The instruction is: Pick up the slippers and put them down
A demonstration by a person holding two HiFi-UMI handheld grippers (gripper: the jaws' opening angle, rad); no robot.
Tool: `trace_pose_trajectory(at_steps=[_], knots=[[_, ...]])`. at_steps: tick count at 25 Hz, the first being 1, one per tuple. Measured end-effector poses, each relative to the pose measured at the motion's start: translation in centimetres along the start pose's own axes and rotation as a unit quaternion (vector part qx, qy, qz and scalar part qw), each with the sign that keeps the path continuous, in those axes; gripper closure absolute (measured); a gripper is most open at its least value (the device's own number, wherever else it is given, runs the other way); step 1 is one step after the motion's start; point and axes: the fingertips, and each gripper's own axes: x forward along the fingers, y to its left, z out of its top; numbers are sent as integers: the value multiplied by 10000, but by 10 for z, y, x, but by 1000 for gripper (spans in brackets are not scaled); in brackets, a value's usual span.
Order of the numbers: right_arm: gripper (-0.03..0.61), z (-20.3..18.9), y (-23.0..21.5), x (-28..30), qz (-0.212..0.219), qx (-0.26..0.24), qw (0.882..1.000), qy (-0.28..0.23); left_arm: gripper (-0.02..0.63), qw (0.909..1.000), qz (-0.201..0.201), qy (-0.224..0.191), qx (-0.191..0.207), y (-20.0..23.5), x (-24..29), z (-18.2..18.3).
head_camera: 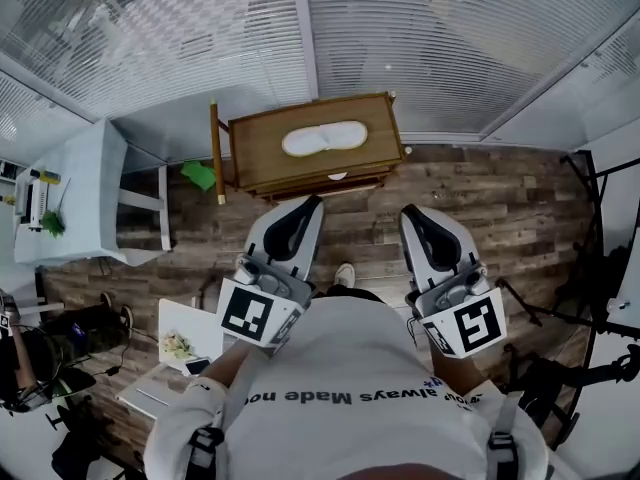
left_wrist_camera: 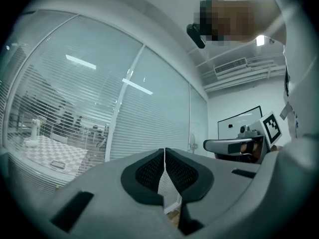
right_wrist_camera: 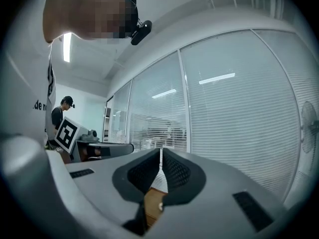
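A pair of white slippers (head_camera: 323, 139) lies side by side on top of a low wooden cabinet (head_camera: 262, 157) against the blinds. In the head view my left gripper (head_camera: 313, 201) and my right gripper (head_camera: 405, 211) are held level in front of the person's body, both pointing toward the cabinet and still short of it. The left gripper (left_wrist_camera: 164, 151) is shut with nothing between its jaws. The right gripper (right_wrist_camera: 161, 151) is also shut and empty. A corner of the wooden cabinet (right_wrist_camera: 152, 203) shows below the right jaws.
A white side table (head_camera: 75, 203) stands at the left with small items on it. A green thing (head_camera: 200, 175) and a wooden pole (head_camera: 215, 153) lean by the cabinet's left side. Stands and cables (head_camera: 590, 268) fill the right. Another person (right_wrist_camera: 59, 114) stands behind.
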Motion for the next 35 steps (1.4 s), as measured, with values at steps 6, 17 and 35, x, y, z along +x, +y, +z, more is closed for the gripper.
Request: trace_pose_trajectory(at_steps=[6, 17, 35], knots=[[557, -6, -30, 23, 107, 43, 9999, 69, 597, 9998, 133, 63, -97, 16, 31, -6], [557, -15, -42, 84, 286, 84, 9995, 115, 597, 9996, 241, 84, -101, 68, 58, -13], [557, 3, -76, 255, 259, -94, 9996, 69, 597, 9998, -3, -188, -96, 214, 135, 17]])
